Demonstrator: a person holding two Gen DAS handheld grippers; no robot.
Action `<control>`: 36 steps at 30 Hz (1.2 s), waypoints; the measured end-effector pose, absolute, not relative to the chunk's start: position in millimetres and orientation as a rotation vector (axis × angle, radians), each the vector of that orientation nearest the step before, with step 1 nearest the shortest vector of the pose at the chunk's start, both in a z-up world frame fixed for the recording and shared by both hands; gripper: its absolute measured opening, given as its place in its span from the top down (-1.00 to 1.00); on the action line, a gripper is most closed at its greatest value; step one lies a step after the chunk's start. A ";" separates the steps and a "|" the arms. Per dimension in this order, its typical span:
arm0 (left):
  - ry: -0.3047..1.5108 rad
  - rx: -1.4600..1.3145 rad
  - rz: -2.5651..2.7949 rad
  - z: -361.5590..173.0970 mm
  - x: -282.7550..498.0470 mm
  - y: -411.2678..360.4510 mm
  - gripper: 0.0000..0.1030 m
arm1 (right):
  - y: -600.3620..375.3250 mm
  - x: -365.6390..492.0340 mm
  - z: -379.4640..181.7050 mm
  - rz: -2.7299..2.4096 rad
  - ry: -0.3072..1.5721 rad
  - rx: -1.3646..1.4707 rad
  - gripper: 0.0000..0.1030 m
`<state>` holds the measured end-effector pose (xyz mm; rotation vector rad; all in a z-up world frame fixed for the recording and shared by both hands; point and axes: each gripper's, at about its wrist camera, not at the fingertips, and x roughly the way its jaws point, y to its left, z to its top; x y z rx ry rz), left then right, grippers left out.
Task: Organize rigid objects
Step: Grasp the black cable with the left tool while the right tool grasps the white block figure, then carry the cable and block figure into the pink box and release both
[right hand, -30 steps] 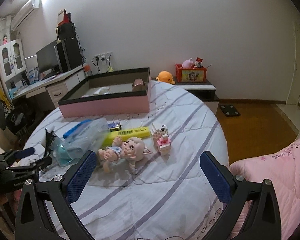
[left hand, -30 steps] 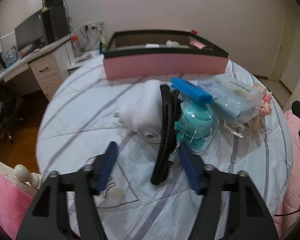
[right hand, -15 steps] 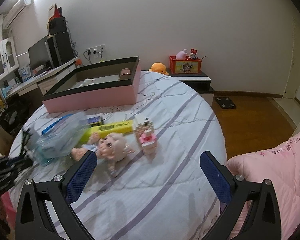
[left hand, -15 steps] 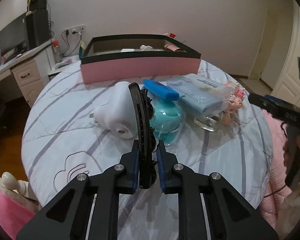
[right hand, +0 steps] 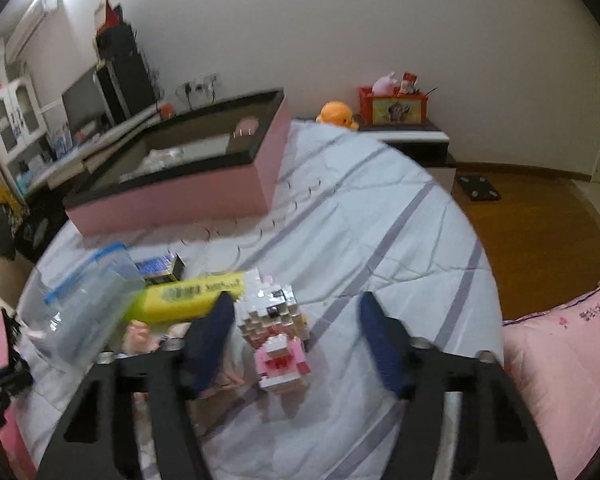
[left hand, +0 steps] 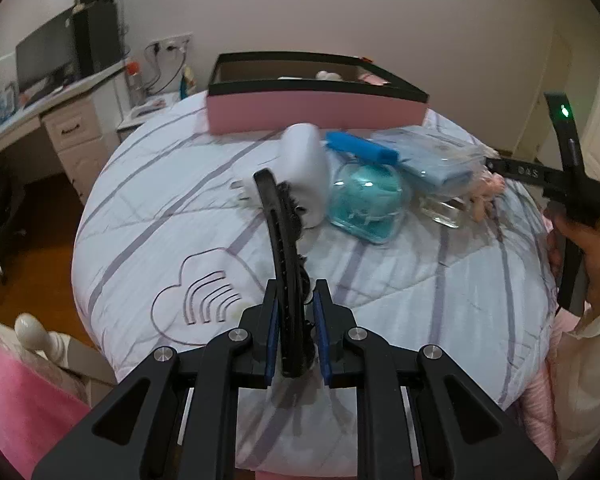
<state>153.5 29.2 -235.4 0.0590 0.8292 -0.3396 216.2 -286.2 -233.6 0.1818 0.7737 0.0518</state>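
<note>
A black comb (left hand: 286, 280) stands almost on edge, its near end clamped between blue pads, its far tip lifted over the striped bedspread toward a white plug-in device (left hand: 306, 168) and a clear case with teal contents (left hand: 366, 204). A small white-and-pink brick figure (right hand: 274, 332) stands upright on the bedspread (slightly blurred), just beside a yellow box (right hand: 190, 296) lying flat. Farther back sits the pink, black-rimmed storage box (right hand: 188, 196), open-topped, a few small items inside.

left gripper (left hand: 296, 336) clamps its blue pads on a black comb (left hand: 284, 264), pointing steeply downward; right gripper (right hand: 296, 336), tilted down too, is closing around a block figure (right hand: 278, 332), pads not yet touching.
</note>
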 end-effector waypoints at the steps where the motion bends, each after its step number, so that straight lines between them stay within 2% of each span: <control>1: 0.835 0.047 -0.334 -237.4 155.6 31.3 0.68 | -287.4 216.0 -234.2 0.073 0.776 0.195 0.17; 3: 0.835 0.032 -0.329 -239.6 159.5 32.3 0.68 | -285.5 212.5 -233.0 0.072 0.771 0.167 0.40; 5: 0.834 0.022 -0.329 -240.5 164.2 31.4 0.66 | -283.2 206.2 -233.2 0.077 0.775 0.151 0.40; 8: 0.832 -0.007 -0.339 -241.6 171.1 30.2 0.52 | -283.1 198.2 -232.9 0.077 0.771 0.150 0.41; 10: 0.830 -0.011 -0.339 -242.2 174.4 28.5 0.51 | -283.5 193.3 -233.1 0.073 0.769 0.149 0.40; 14: 0.797 0.023 -0.311 -244.5 177.3 22.9 0.65 | -284.4 192.0 -234.6 0.066 0.766 0.151 0.41; 24: 0.745 0.035 -0.279 -234.2 165.7 23.1 0.69 | -281.3 180.2 -228.5 0.063 0.728 0.148 0.43; 30: 0.677 0.036 -0.286 -208.7 151.4 21.6 0.70 | -275.4 160.8 -206.7 0.076 0.664 0.151 0.43; 36: 0.554 0.064 -0.286 -164.1 132.9 10.2 0.70 | -249.7 130.5 -162.5 0.133 0.535 0.127 0.43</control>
